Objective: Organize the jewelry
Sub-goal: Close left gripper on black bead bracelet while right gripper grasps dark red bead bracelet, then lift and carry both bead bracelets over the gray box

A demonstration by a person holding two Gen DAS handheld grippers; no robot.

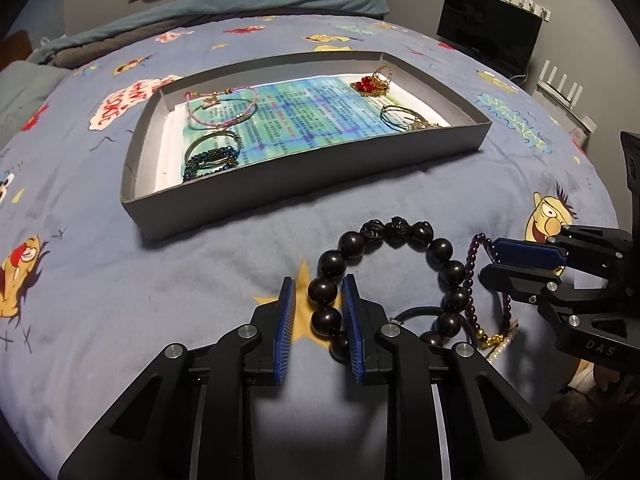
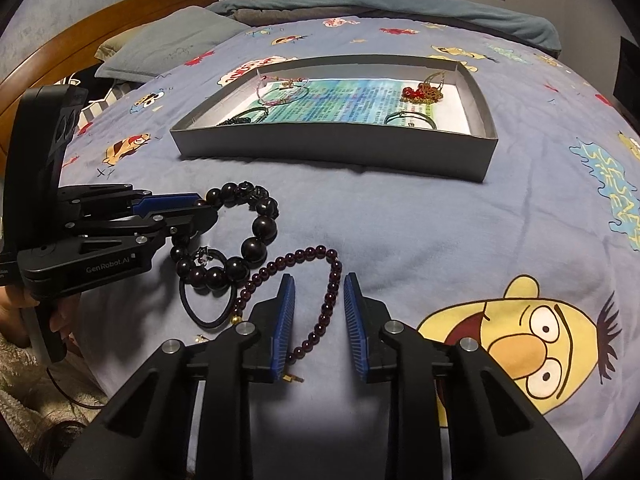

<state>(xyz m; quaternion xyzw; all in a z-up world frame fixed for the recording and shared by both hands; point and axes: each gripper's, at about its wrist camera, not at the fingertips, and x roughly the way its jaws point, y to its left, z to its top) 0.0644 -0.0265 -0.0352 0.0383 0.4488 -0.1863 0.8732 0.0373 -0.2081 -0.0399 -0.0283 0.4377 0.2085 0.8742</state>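
Note:
A bracelet of large dark beads (image 1: 400, 248) lies on the blue bedsheet, also in the right wrist view (image 2: 256, 236). My left gripper (image 1: 319, 292) is open, its pads on either side of that bracelet's left beads. A thin purple bead strand (image 2: 320, 300) lies beside it; my right gripper (image 2: 319, 292) is open and straddles it. The strand also shows in the left wrist view (image 1: 472, 272). The grey tray (image 1: 304, 176) behind holds several bracelets and a red ornament (image 1: 370, 86).
A black hair tie (image 2: 208, 308) and a small gold and pearl piece (image 1: 498, 340) lie by the beads. A pillow (image 2: 160, 44) and wooden headboard (image 2: 80, 36) are at the left. A dark monitor (image 1: 488, 28) stands by the bed's right side.

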